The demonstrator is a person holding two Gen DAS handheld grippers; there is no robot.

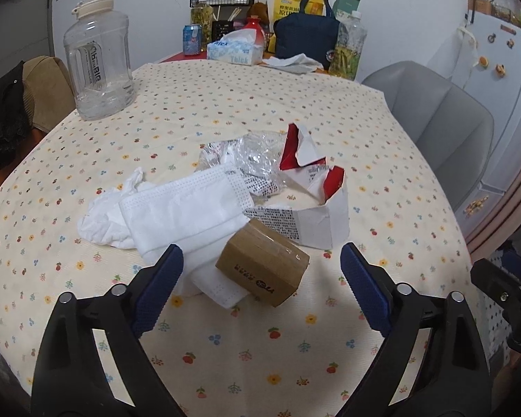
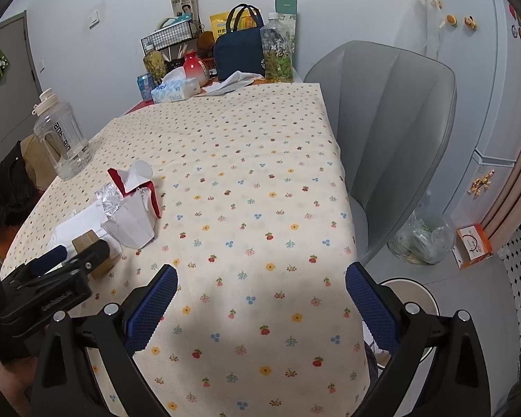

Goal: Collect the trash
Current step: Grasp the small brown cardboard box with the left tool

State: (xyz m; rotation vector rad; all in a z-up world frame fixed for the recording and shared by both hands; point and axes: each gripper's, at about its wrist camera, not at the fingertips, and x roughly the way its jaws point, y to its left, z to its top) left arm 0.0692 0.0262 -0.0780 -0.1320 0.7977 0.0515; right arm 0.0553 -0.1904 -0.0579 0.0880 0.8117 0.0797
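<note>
A pile of trash lies on the flowered tablecloth (image 1: 225, 347): a small brown cardboard box (image 1: 262, 266), a white face mask (image 1: 187, 208), a crumpled tissue (image 1: 100, 215), clear plastic wrap (image 1: 250, 153) and a torn red-and-white carton (image 1: 316, 201). My left gripper (image 1: 262, 260) is open, its blue pads either side of the brown box, just short of it. My right gripper (image 2: 260, 278) is open and empty over bare cloth near the table's right edge. The pile (image 2: 128, 215) and the left gripper (image 2: 69, 257) show at the left of the right wrist view.
A large clear water jug (image 1: 99, 55) stands at the left. A tissue box (image 1: 234, 52), bottles, a can and a navy bag (image 1: 307, 34) crowd the far end. A grey chair (image 2: 392, 132) stands at the right. A white bin (image 2: 410, 299) and a plastic bag (image 2: 423, 239) are on the floor.
</note>
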